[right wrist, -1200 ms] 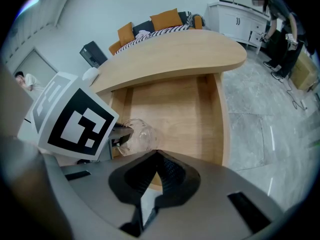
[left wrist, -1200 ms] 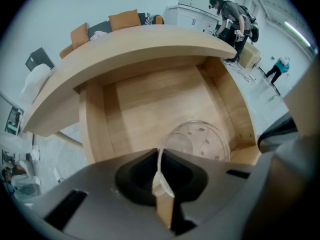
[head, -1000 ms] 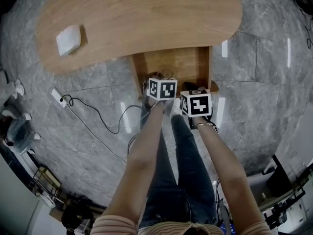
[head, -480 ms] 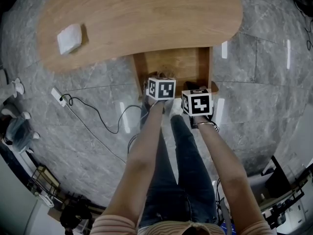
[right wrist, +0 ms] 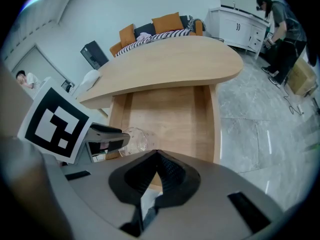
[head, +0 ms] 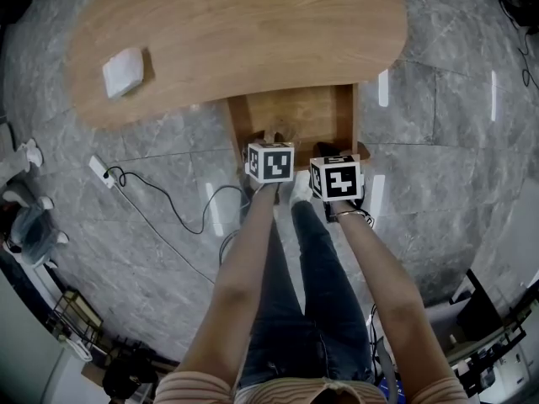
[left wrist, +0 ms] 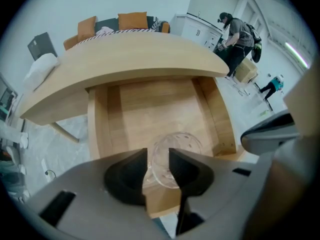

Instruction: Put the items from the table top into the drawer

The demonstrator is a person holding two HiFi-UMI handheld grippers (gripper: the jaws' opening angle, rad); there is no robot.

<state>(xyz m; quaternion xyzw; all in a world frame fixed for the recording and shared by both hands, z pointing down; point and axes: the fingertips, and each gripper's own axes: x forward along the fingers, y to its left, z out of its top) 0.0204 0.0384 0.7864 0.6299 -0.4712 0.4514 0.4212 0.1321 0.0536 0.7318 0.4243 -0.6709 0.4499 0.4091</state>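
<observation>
Fingers (left wrist: 131, 174) of left gripper (left wrist: 158, 156) opening, no pinch on glass (left wrist: 176, 141); glass between them, seemingly set down at front of open drawer (left wrist: 150, 101). Fingers of right gripper (right wrist: 157, 155) clenched together, nothing between. Judged so far: one item as good as delivered. Left to do: white item (head: 123, 71) lying alone at left end of worktop (head: 253, 32), well apart from drawer. To be fetched and dropped in. Roughly halfway, going by what shows.
</observation>
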